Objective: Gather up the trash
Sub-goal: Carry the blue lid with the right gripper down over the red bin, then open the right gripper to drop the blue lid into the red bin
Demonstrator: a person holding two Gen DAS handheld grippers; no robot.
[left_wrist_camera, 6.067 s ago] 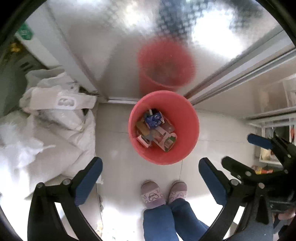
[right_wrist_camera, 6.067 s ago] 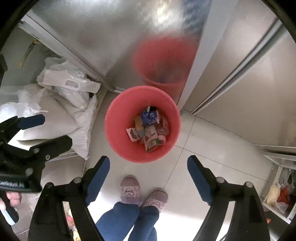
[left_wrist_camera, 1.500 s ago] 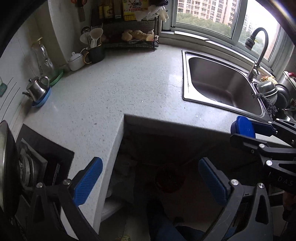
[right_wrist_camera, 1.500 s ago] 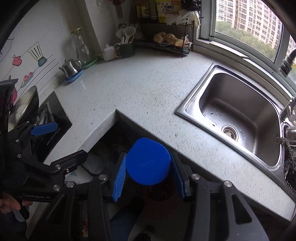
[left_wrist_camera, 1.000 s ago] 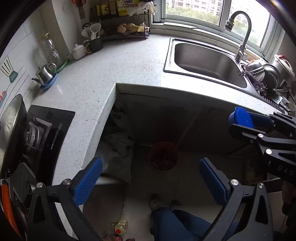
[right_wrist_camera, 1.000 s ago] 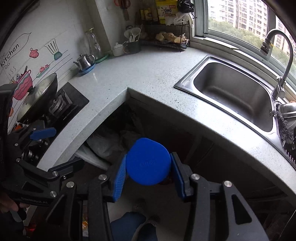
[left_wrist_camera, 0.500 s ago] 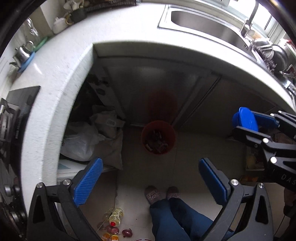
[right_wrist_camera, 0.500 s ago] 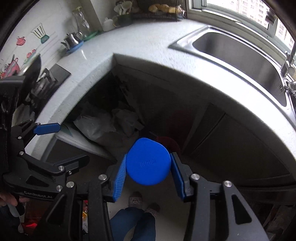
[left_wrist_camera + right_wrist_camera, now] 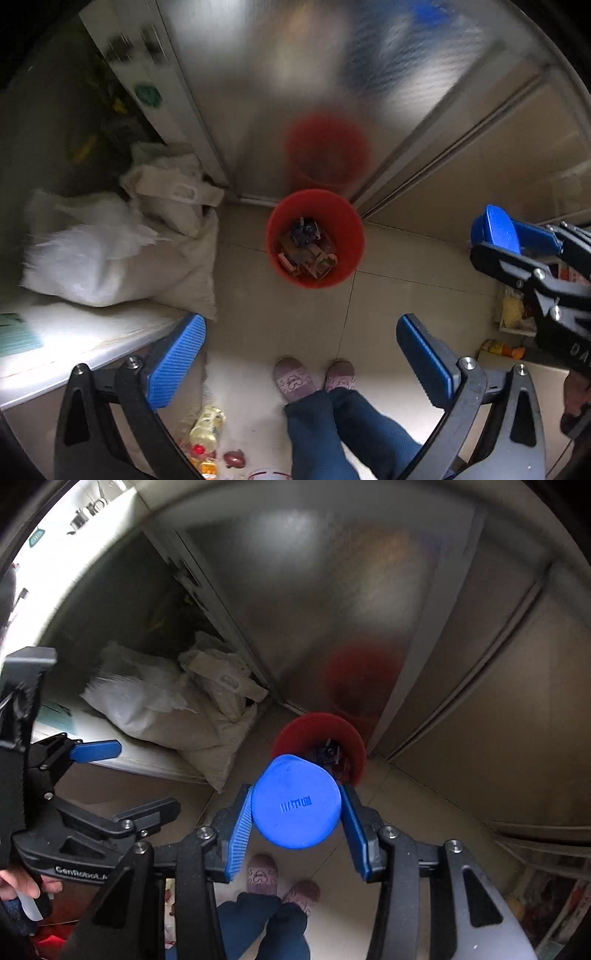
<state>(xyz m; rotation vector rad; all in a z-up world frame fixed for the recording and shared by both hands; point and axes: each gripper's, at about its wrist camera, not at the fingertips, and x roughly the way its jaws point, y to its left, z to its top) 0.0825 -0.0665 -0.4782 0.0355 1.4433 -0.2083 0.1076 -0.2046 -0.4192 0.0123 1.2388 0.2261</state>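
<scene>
Red and round, one plastic trash bucket (image 9: 316, 238) stands on the pale tiled floor (image 9: 280, 314), its far rim right against the shiny metal cupboard door (image 9: 332, 74). Scraps of trash (image 9: 306, 251) lie inside it. At 9 o'clock from the bucket, two white sacks (image 9: 110, 254) slump close by, with a thin strip of floor between. From 3 to 6 o'clock the floor is bare, and two slippered feet (image 9: 314, 376) stand at 6 o'clock.

In the left wrist view, the left gripper (image 9: 299, 354) has its two blue pads spread wide with nothing between them. Only this view shows the small bottles (image 9: 207, 428) on the floor at 7 o'clock and the whole bucket mouth.

In the right wrist view, the right gripper (image 9: 295, 812) squeezes one blue-capped container (image 9: 295, 806) between its two pads. The blue cap covers the near rim of the bucket, so the container is up in the air in front of it. Only this view shows a hand (image 9: 22, 886) on the left gripper's handle.
</scene>
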